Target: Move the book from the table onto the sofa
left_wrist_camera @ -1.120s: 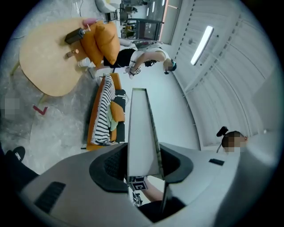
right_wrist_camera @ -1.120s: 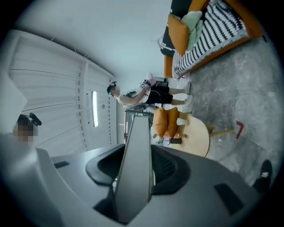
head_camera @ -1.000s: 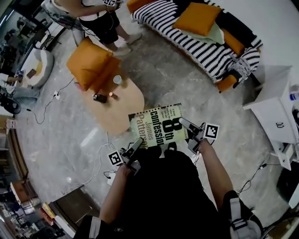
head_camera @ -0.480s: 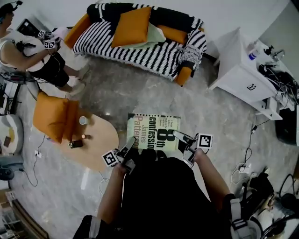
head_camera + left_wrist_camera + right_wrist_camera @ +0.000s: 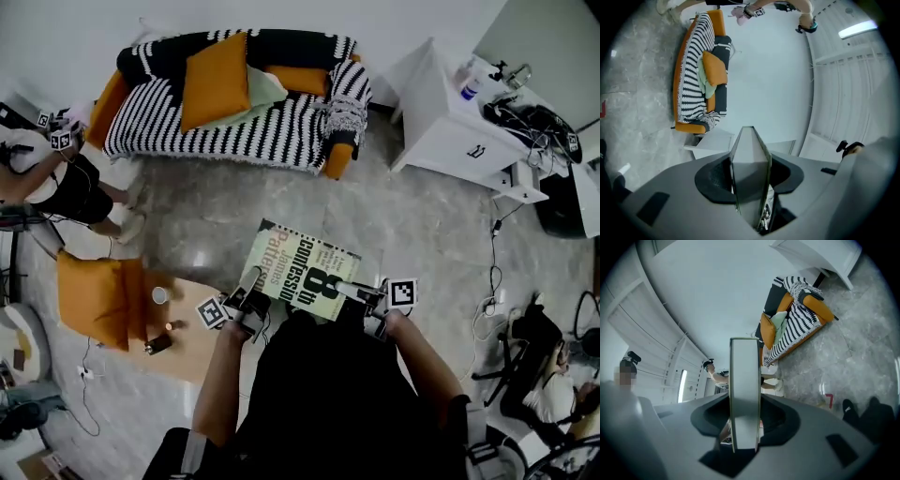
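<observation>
Holds the book (image 5: 302,269) aloft above the floor, clear of the counter (image 5: 192,328) at 8 o'clock, left gripper (image 5: 251,286) and right gripper (image 5: 349,291) jaws both clamped on its near edge. Runs lengthwise 10 to 4 o'clock. Faces the sofa (image 5: 272,141) at 11 o'clock, well apart, likely nearer the left.

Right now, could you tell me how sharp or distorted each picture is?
Head view: evenly lit, the book cover sharp, straight edges bowed outward, a glare patch on the floor. Left gripper view: round fisheye frame with dark corners, book edge soft, sofa crisp, a lamp strip blown out. Right gripper view: same round frame, book edge soft, floor clear.
</observation>
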`<state>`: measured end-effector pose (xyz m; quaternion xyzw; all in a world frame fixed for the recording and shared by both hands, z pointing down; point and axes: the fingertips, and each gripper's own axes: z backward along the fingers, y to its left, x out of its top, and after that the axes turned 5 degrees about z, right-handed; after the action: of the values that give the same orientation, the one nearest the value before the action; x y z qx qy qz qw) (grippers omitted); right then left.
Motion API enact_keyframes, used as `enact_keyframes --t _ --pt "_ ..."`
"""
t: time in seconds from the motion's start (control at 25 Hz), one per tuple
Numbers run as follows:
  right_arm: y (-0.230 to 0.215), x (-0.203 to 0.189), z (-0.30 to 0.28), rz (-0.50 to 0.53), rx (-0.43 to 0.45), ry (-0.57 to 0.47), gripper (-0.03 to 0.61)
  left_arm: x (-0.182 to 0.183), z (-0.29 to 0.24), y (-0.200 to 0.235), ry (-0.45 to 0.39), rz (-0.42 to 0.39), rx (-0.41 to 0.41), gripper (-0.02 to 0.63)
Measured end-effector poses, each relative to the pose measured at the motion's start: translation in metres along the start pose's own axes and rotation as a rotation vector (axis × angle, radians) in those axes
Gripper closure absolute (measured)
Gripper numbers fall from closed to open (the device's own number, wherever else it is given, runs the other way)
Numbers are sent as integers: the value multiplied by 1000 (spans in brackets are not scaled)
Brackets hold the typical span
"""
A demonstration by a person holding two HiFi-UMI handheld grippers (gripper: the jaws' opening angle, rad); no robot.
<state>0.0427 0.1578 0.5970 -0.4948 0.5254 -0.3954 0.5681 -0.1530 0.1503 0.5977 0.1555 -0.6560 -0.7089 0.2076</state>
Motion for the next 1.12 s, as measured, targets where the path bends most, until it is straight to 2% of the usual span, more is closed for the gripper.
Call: enact_keyframes --t 0.24,0.4,0.72,0.88,1.12 --pt "-11 13 17 -40 28 5 402 2 -55 4 20 2 12 440" --pt "-28 42 31 -59 46 28 402 1 -95 14 19 -1 39 440" --pt "-61 155 81 -41 91 75 402 -11 -198 18 -79 -44 43 440" --pt "-69 199 105 -24 113 107 402 -21 -240 16 -101 -69 41 440" --pt "-81 273 131 -49 146 37 402 -29 -298 26 -138 -48 33 440"
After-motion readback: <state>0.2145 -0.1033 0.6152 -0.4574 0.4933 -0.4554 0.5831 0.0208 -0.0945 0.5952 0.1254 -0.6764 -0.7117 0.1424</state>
